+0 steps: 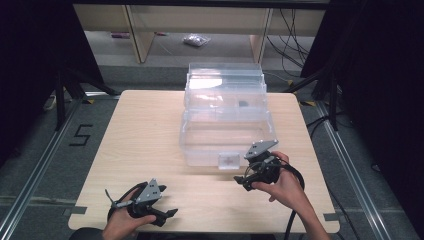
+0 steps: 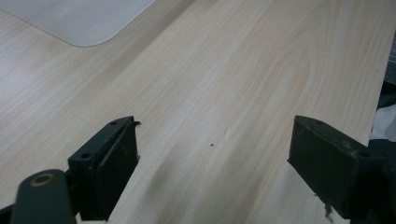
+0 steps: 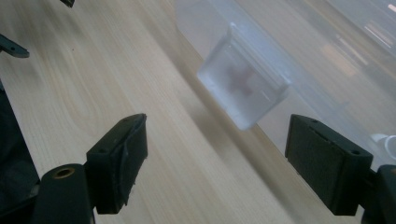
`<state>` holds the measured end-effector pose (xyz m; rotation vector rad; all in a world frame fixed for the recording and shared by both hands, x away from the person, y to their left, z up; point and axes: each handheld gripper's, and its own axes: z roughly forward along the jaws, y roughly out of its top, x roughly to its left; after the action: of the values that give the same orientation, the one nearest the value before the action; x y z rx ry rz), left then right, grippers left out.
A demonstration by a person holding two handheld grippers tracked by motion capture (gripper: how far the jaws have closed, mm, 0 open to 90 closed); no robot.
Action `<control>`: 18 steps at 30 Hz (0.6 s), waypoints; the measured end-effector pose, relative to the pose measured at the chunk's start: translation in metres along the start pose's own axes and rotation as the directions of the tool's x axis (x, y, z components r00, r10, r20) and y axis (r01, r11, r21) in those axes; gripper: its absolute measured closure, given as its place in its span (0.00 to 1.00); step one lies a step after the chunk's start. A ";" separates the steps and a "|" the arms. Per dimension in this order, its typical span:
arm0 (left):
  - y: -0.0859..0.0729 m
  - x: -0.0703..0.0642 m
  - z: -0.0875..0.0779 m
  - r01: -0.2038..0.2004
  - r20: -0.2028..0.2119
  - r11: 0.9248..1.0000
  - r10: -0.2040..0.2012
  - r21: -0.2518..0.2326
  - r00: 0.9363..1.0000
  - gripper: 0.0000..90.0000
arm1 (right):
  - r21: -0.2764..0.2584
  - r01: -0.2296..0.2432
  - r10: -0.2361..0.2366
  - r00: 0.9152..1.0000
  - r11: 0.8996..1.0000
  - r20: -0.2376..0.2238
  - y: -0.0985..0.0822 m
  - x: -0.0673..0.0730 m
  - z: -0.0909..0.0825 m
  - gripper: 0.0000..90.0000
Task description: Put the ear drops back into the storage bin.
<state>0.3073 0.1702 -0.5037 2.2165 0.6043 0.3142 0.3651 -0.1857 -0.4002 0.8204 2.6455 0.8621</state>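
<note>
A clear plastic storage box point(image 1: 226, 131) stands at the middle back of the wooden table point(image 1: 140, 140), its lid tipped up behind it. On its front wall is a clear latch point(image 1: 229, 161), which also sits blurred in the right gripper view as the latch point(image 3: 243, 88). My right gripper point(image 1: 241, 180) is just right of the latch and low over the table. Its jaws stand open point(image 3: 217, 123), the latch ahead of them and untouched. My left gripper point(image 1: 170, 214) rests near the front left edge, open point(image 2: 212, 123) over bare wood with nothing between its jaws.
A small dark object point(image 1: 243, 104) lies inside the box. A corner of the box point(image 2: 79, 18) appears at the upper left of the left gripper view. Beyond the table are wooden furniture legs, cables and a plastic bag point(image 1: 196, 40) on the floor.
</note>
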 end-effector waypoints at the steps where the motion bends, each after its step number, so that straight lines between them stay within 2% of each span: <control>1: 0.000 0.000 0.000 0.000 0.000 1.000 0.000 0.000 1.000 0.17 | -0.020 0.008 -0.008 1.000 1.000 -0.017 -0.002 0.000 0.001 0.25; 2: 0.000 0.000 0.000 -0.004 -0.009 1.000 0.004 0.000 1.000 0.17 | -0.008 0.007 -0.007 1.000 1.000 -0.012 -0.003 0.001 0.001 0.25; 3: 0.000 0.000 0.000 -0.004 -0.006 1.000 0.004 -0.003 1.000 0.17 | -0.024 0.019 -0.019 1.000 1.000 -0.001 -0.005 0.001 0.003 0.25; 4: 0.000 0.000 0.000 -0.005 -0.001 1.000 0.005 -0.001 1.000 0.17 | -0.018 0.001 -0.001 1.000 1.000 -0.005 -0.005 0.002 0.002 0.25; 5: 0.000 0.000 0.000 0.005 -0.001 1.000 -0.005 -0.004 1.000 0.17 | -0.017 0.013 -0.013 1.000 1.000 -0.006 -0.006 0.001 0.002 0.25; 6: 0.000 0.000 0.000 -0.001 0.000 1.000 0.001 0.001 1.000 0.17 | -0.009 0.001 -0.001 1.000 1.000 -0.001 -0.006 0.002 0.002 0.25; 7: 0.000 0.000 0.000 0.001 0.000 1.000 -0.001 -0.001 1.000 0.17 | -0.022 0.006 -0.006 1.000 1.000 0.009 -0.007 0.001 0.003 0.25; 8: 0.000 0.000 0.000 -0.004 0.000 1.000 0.004 0.003 1.000 0.17 | -0.019 0.009 -0.009 1.000 1.000 0.002 -0.009 0.000 0.002 0.25; 9: 0.000 -0.001 0.001 0.018 0.000 1.000 -0.018 -0.016 1.000 0.17 | -0.020 0.000 0.000 1.000 1.000 -0.004 -0.010 0.001 0.002 0.24; 10: 0.000 -0.001 0.001 0.018 0.000 1.000 -0.018 -0.016 1.000 0.17 | -0.010 -0.008 0.008 1.000 1.000 -0.014 -0.011 0.001 0.002 0.25; 11: 0.000 -0.001 0.001 0.017 0.000 1.000 -0.017 -0.017 1.000 0.17 | -0.031 0.008 -0.008 1.000 0.999 0.006 -0.013 0.000 0.004 0.25; 12: 0.000 0.000 0.000 0.006 -0.001 1.000 -0.006 -0.005 1.000 0.17 | -0.022 0.012 -0.012 1.000 1.000 0.002 -0.014 -0.001 0.003 0.25; 13: 0.000 -0.001 0.001 0.015 -0.002 1.000 -0.015 -0.017 1.000 0.17 | -0.012 -0.015 0.014 1.000 1.000 -0.010 -0.016 0.000 0.004 0.25; 14: 0.000 -0.001 0.001 0.015 -0.001 1.000 -0.015 -0.016 1.000 0.17 | -0.018 -0.009 0.009 1.000 1.000 -0.006 -0.019 0.000 0.005 0.25; 15: 0.000 0.000 0.000 -0.010 -0.006 1.000 0.010 0.005 1.000 0.17 | -0.010 -0.017 0.017 1.000 1.000 -0.008 -0.020 0.000 0.005 0.25; 16: 0.000 0.000 0.000 -0.004 -0.007 1.000 0.004 0.000 1.000 0.17 | -0.026 -0.019 0.019 1.000 0.999 -0.001 -0.023 0.000 0.006 0.25; 18: 0.000 0.000 0.000 -0.004 -0.007 1.000 0.004 0.002 1.000 0.17 | -0.025 -0.023 0.023 1.000 0.999 -0.005 -0.025 0.000 0.006 0.25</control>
<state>0.3074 0.1700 -0.5039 2.2197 0.6039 0.3233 0.3570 -0.1994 -0.4202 0.8458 2.6285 0.9019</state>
